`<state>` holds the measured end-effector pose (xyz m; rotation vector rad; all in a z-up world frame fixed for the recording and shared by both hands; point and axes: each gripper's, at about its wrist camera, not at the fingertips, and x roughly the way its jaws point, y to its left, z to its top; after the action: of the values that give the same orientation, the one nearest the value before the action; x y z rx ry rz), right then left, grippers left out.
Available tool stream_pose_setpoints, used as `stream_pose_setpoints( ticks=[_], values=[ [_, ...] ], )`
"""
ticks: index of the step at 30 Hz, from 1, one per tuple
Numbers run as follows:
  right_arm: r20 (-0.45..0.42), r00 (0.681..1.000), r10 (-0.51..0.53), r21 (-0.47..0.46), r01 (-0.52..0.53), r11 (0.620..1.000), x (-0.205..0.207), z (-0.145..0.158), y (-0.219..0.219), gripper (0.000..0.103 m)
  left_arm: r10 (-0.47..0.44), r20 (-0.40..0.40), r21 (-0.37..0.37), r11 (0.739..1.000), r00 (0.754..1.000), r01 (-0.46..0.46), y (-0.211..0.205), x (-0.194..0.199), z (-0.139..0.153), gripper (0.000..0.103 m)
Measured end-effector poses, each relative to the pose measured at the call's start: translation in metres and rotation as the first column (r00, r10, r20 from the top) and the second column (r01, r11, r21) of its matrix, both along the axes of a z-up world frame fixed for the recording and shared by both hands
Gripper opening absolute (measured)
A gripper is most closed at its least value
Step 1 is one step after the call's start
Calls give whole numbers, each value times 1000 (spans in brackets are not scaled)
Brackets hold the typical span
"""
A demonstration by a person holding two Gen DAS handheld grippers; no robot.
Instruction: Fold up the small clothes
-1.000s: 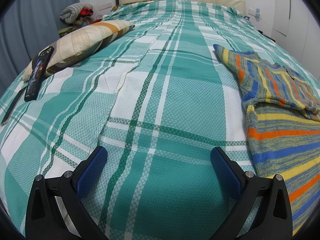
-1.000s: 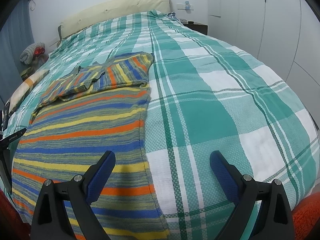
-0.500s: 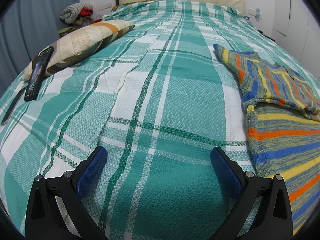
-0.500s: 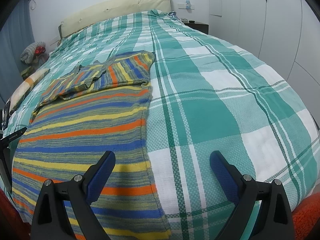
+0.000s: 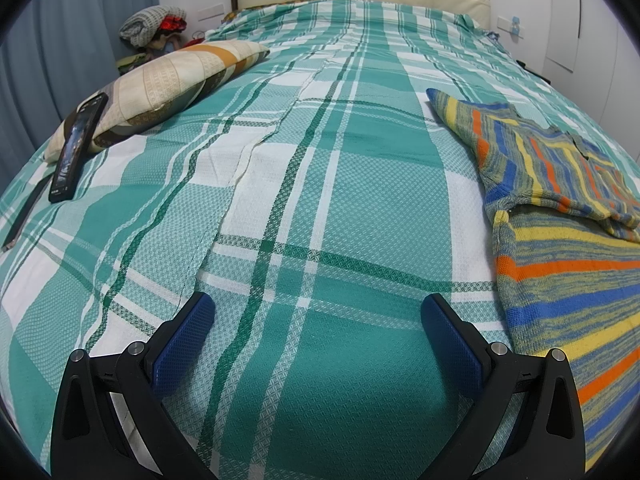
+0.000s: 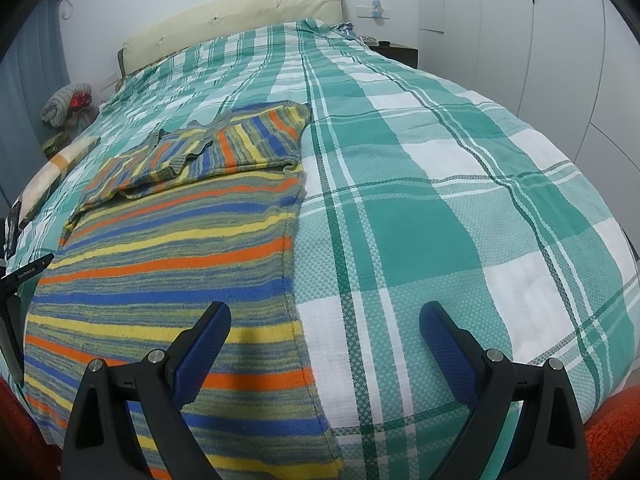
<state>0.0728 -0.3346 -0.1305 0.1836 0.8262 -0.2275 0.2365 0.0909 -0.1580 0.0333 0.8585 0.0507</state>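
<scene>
Right wrist view: I see the striped knitted top in orange, blue, yellow and grey (image 6: 168, 264) lying flat on the bed under a teal and white checked bedspread (image 6: 420, 216). It sits at the foot end, left of the bed's centre line, with its upper part already turned down over the body.
Right gripper (image 6: 324, 332): its blue-padded fingers stand wide apart, holding nothing. The left finger hovers over the top's right side edge, the right one over bare bedspread.
Left wrist view: my left gripper (image 5: 318, 320) is also spread wide and empty. It hangs over bare bedspread just left of the striped top (image 5: 560, 264).
Far from the top: a beige and orange patterned pillow (image 5: 168, 80) lies toward the head end on the left, with a dark phone (image 5: 76, 148) propped against it.
Step in hand: I judge one fold is in place and I am lining up for the next, nothing gripped yet.
Next move: each gripper should drop to a corner of the hem nearest me, close on a single layer, then carry it up toward the folded part together.
Doubt: fisheye bending at the frame bottom hides the hem's corners, so I cannot tell whether they lie flat.
</scene>
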Motion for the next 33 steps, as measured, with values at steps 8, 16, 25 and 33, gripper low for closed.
stream_pose_setpoints(
  ticks=[8, 16, 25, 33],
  values=[
    [-1, 1000, 0, 1, 0, 1000, 0, 0, 0, 95, 0, 0, 0, 1000, 1000, 0, 0, 0, 0, 103],
    [-3, 1000, 2, 1, -2, 1000, 0, -2, 1, 95, 0, 0, 0, 1000, 1000, 0, 0, 0, 0, 103],
    [-2, 1000, 2, 1, -2, 1000, 0, -2, 1, 95, 0, 0, 0, 1000, 1000, 0, 0, 0, 0, 103],
    [-1, 1000, -2, -21, 2, 1000, 2, -1, 1, 95, 0, 0, 0, 1000, 1000, 0, 0, 0, 0, 103]
  ],
)
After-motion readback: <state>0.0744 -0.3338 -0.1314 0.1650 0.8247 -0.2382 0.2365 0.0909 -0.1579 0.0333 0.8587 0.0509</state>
